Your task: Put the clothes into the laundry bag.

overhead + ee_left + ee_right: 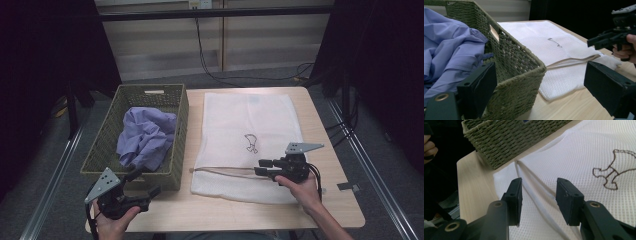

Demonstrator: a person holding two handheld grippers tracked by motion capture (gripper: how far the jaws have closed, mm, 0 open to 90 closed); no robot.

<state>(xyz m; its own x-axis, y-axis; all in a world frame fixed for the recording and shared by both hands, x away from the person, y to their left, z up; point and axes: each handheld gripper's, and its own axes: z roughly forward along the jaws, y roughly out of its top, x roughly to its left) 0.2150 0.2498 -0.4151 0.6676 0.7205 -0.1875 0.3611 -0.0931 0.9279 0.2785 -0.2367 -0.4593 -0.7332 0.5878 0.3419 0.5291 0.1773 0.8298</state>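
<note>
One white mesh bag [247,142] lies lengthwise away from the person, right gripper [264,168] released over its open near end.

A recording lab: black curtains [45,50] flank a lone wooden table [250,210], with cables [210,55] trailing across the floor.

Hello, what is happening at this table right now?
A person holds a pair of tongs in each hand. The right tongs hover, part open, over the zipper edge of a white mesh laundry bag lying flat on the table; the pads are not pressing on it. The left tongs wait open beside a green woven basket that holds a crumpled purple shirt.
</note>
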